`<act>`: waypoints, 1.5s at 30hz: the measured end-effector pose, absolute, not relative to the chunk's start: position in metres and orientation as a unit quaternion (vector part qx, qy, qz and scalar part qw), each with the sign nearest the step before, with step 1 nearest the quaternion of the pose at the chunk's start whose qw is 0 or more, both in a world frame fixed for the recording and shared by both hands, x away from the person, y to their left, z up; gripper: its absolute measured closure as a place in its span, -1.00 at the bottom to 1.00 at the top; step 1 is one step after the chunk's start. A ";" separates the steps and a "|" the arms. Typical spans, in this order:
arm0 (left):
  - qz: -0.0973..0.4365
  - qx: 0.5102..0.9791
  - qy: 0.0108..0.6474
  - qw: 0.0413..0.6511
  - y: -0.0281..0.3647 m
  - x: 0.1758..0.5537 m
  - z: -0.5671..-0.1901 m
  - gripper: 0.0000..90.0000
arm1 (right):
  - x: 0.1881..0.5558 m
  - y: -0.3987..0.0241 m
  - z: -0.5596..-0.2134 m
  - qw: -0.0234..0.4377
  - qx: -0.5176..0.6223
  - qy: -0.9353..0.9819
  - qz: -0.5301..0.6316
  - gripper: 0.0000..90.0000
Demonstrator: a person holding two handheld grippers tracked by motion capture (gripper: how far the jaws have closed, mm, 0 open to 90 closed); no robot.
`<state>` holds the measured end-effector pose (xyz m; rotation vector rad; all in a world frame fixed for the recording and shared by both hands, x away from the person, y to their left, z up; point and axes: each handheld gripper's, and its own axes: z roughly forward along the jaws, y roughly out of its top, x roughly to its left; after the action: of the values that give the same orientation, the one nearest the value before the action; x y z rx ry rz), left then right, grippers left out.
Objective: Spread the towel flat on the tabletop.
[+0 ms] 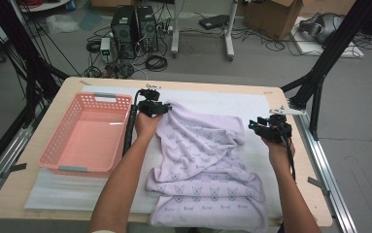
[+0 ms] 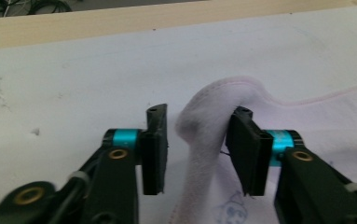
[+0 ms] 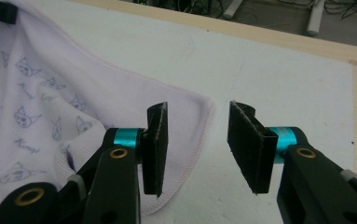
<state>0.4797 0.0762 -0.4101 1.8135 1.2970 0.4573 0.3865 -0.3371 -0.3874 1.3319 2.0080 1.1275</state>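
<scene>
1. The lilac towel (image 1: pixel 208 170) lies rumpled across the white mat (image 1: pixel 222 99) on the desk (image 1: pixel 72 82), beside the pink basket (image 1: pixel 89 136).
2. The left claw (image 2: pixel 197 149) is released, with a towel fold draped against one pad; the right claw (image 3: pixel 197 147) gapes over the towel's corner, gripping nothing.
3. Risk: the fold may slip free if the left claw lifts before clenching.
4. The left gripper view reveals that loose fold; the high view hides it behind the hand.
</scene>
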 end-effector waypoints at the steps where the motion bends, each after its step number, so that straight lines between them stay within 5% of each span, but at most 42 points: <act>1: 0.178 0.721 0.516 0.426 0.077 0.476 -0.411 0.18 | 0.387 -0.337 -0.388 0.237 0.487 0.734 0.410 0.28; 10: 0.134 0.754 0.453 0.458 0.069 0.442 -0.406 -0.06 | 0.389 -0.336 -0.394 0.216 0.494 0.749 0.385 0.47; 33: 0.126 0.804 0.421 0.400 0.068 0.365 -0.444 -0.12 | 0.352 -0.311 -0.438 0.155 0.468 0.801 0.339 0.71; 35: 0.143 0.807 0.415 0.396 0.068 0.363 -0.444 0.09 | 0.354 -0.304 -0.439 0.153 0.464 0.804 0.338 0.69; 37: 0.156 0.810 0.411 0.388 0.071 0.363 -0.443 0.71 | 0.356 -0.297 -0.440 0.157 0.462 0.803 0.341 0.67; 38: 0.160 0.804 0.424 0.384 0.074 0.364 -0.442 0.81 | 0.357 -0.294 -0.441 0.155 0.461 0.803 0.344 0.64; 45: 0.208 0.750 0.480 0.404 0.097 0.369 -0.437 0.84 | 0.361 -0.273 -0.441 0.129 0.451 0.796 0.383 0.34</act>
<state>0.3692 0.0968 -0.4366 1.8941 1.2129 0.5242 0.3607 -0.2732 -0.4410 1.3105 2.3136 1.1120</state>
